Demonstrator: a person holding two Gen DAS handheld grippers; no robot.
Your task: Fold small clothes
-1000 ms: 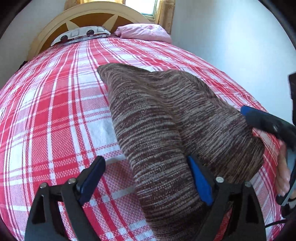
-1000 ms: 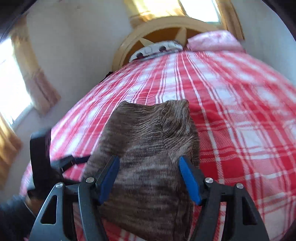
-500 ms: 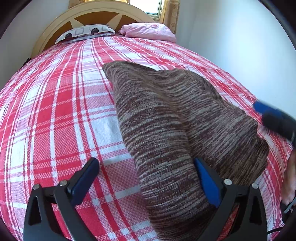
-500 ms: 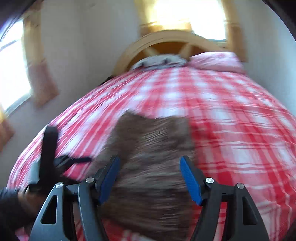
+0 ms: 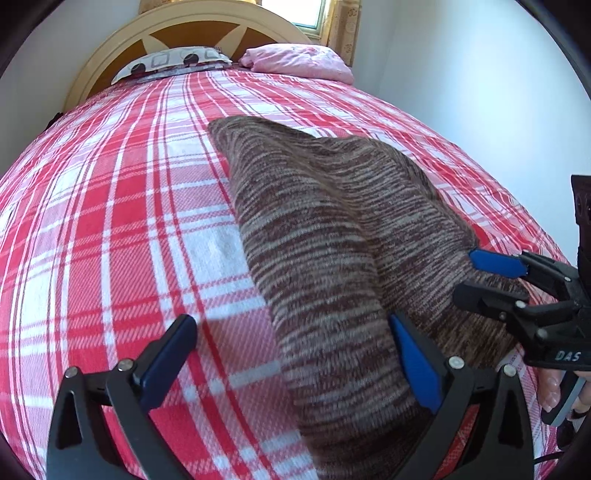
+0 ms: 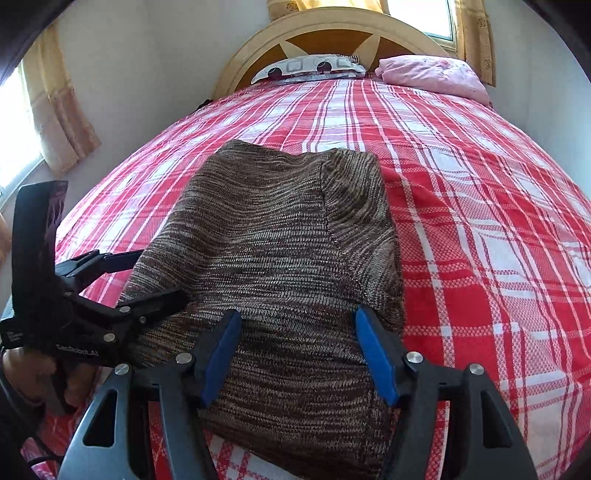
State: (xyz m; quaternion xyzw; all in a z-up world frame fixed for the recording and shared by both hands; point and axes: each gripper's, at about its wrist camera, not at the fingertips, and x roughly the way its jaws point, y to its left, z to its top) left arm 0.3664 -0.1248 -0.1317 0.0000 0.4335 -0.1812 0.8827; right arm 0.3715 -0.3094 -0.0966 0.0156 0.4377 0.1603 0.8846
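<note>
On the bed, near its foot: brown marled knit garment (image 5: 332, 236), folded over on itself, lying on the red-and-white plaid bedspread (image 5: 110, 229); narrow end toward the headboard, broad end toward both cameras
Garment surface: striped knit, a seam running lengthwise on its right part in the right wrist view (image 6: 288, 258); a raised fold ridge down the middle in the left wrist view
Left gripper (image 5: 291, 354): jaws spread wide — just been opening; pinching nothing; one blue pad over bare bedspread beside the garment's left edge, the other blue pad (image 5: 413, 365) over the knit; contact with the cloth not clear
Left gripper from the right wrist view (image 6: 122, 280): black fingers apart, the nearer one lying at the garment's left edge; a hand partly visible below it
Right gripper (image 6: 295, 354): jaws partly spread, just been closing a little; knit between the blue pads, pads not pressing on it; low over the garment's near end
Right gripper from the left wrist view (image 5: 476, 277): at the garment's right edge, one blue pad above the knit, one black finger lower against it; fingertips of a hand (image 5: 554, 387) underneath
At the far end of the bed: cream arched headboard (image 6: 332, 33); patterned pillow (image 6: 310, 68) — grey with dark spots; pink pillow (image 6: 432, 75) to its right
Along the walls: yellow curtains (image 6: 55, 122) at bright windows
</note>
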